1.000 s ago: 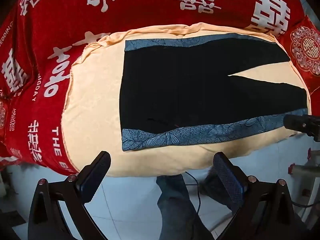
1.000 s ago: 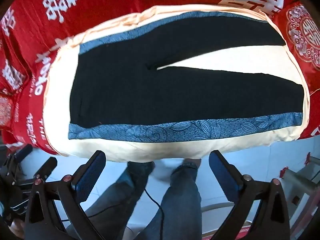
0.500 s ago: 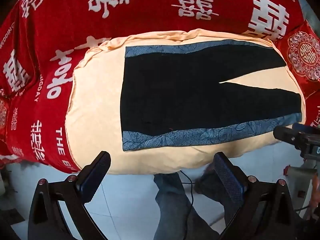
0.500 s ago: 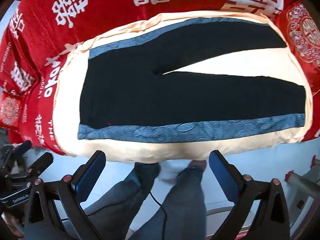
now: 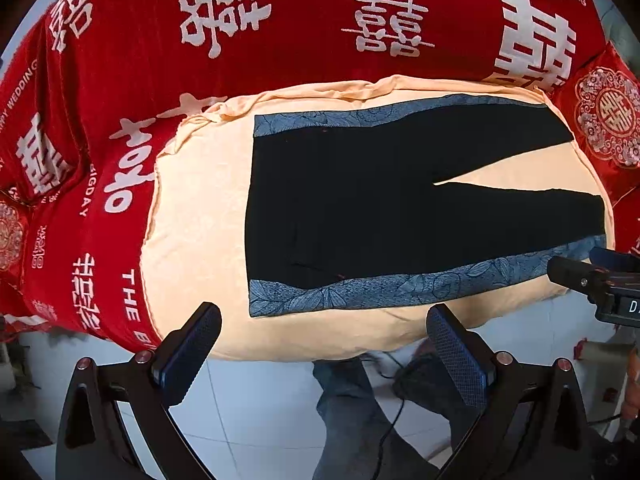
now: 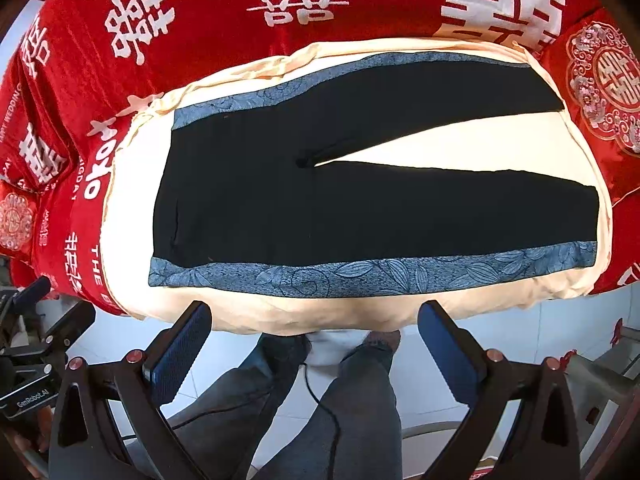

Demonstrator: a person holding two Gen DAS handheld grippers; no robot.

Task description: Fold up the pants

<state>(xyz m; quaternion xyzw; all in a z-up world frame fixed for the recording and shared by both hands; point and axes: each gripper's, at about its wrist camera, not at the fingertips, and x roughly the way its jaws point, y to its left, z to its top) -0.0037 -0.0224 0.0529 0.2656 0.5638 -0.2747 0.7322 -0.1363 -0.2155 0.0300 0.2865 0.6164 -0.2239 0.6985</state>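
Black pants [image 5: 360, 208] [image 6: 320, 200] with blue leaf-patterned side stripes lie flat on a cream cloth [image 5: 196, 232] [image 6: 460, 148], waistband to the left and the two legs spread apart to the right. My left gripper [image 5: 324, 344] hangs open above the floor, just short of the cloth's near edge below the waistband end. My right gripper [image 6: 316, 336] is open too, short of the near edge below the middle of the near leg. Neither one touches the pants. The right gripper's body [image 5: 592, 280] shows at the right edge of the left wrist view.
The cream cloth covers part of a red bedspread [image 5: 280, 40] [image 6: 200, 20] with white characters. A red embroidered cushion [image 5: 608, 116] [image 6: 604, 84] sits at the right. A person's legs [image 6: 352, 396] in jeans and a black cable [image 6: 320, 404] are over the pale tiled floor [image 5: 256, 400].
Both grippers have drawn back and upward from the bed, so the pants sit a little farther away in view. The pants have not moved; both grippers stay open.
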